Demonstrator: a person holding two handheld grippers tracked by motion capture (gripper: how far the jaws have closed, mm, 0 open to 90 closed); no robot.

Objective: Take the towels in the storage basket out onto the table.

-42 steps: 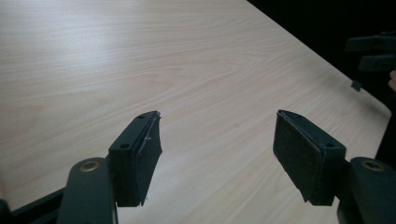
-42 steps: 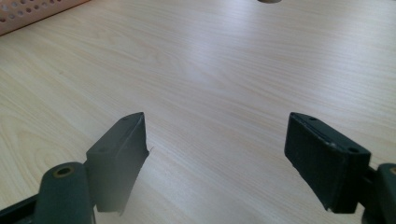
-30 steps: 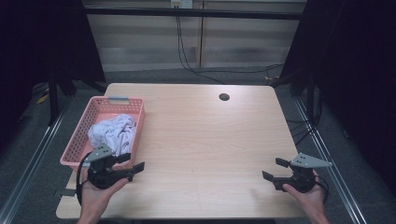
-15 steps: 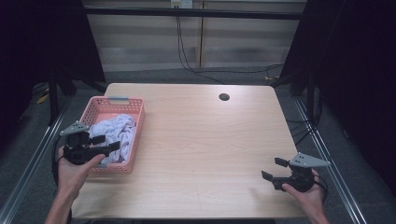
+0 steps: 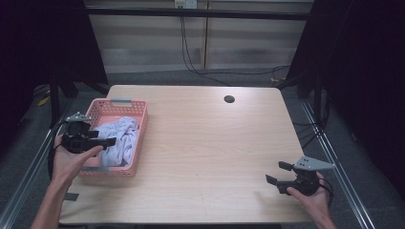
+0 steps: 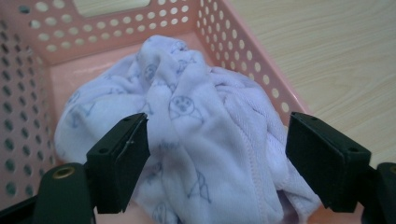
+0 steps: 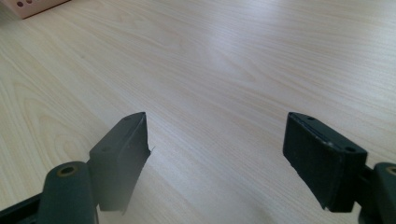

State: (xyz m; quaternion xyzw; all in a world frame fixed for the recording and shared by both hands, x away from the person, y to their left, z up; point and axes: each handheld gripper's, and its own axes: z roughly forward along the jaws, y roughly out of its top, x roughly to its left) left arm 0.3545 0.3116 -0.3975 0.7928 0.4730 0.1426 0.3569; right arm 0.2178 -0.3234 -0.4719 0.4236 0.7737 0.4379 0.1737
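Left gripper (image 5: 102, 141), left of frame: jaws just opening wide, empty, over white cloth (image 6: 201, 140) in pink basket (image 5: 138, 138); descend, pinch 1 fold. Right gripper (image 5: 275, 174): open, empty.

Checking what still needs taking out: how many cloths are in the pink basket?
1: a crumpled pale lilac cloth lying in the pink basket at the table's left edge. More could be hidden under it.

The light wooden table (image 5: 205, 157) has rounded corners and a dark round grommet hole (image 5: 229, 99) near its far edge. Beyond it stands a pale panelled wall (image 5: 200, 43) with black cables (image 5: 191, 57) hanging down. Grey carpet floor (image 5: 24, 167) and black curtains (image 5: 363, 71) flank the table.
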